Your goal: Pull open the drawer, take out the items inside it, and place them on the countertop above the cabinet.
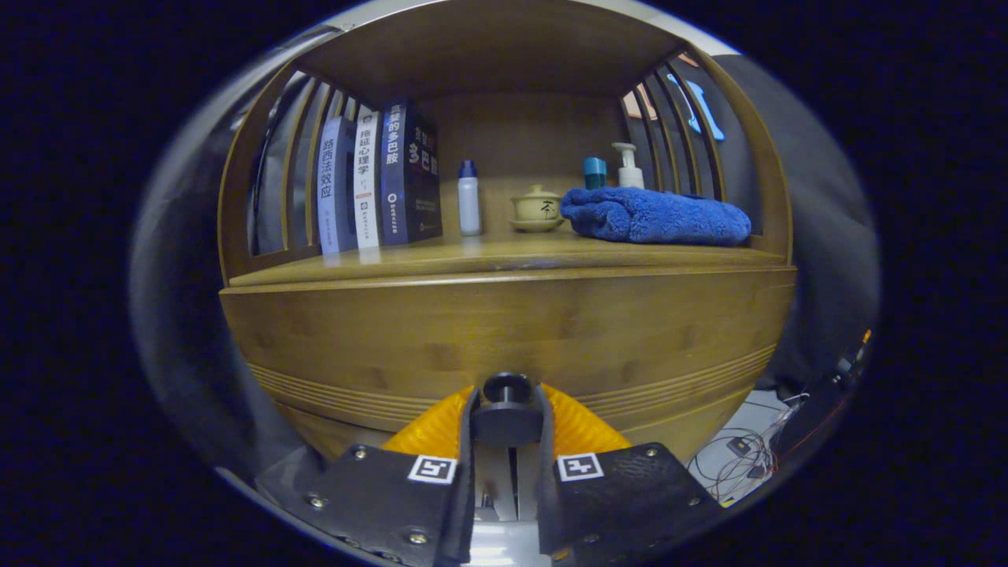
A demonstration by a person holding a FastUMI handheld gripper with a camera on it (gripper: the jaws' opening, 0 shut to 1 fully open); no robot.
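Note:
A wooden cabinet fills the view, with its drawer front [504,331] straight ahead and closed flush. A dark round knob [506,387] sticks out of the drawer's lower middle. My gripper [506,417] is shut on that knob, one finger pressing on each side of it. Above the drawer front runs the wooden countertop [488,256]. The inside of the drawer is hidden.
On the countertop stand three upright books [370,185] at the left, a white bottle with a blue cap [469,197], a small lidded cup on a saucer [536,208], a folded blue towel [654,216], and a teal container [594,172] and pump bottle [628,164] behind it. Cables [744,461] lie on the floor lower right.

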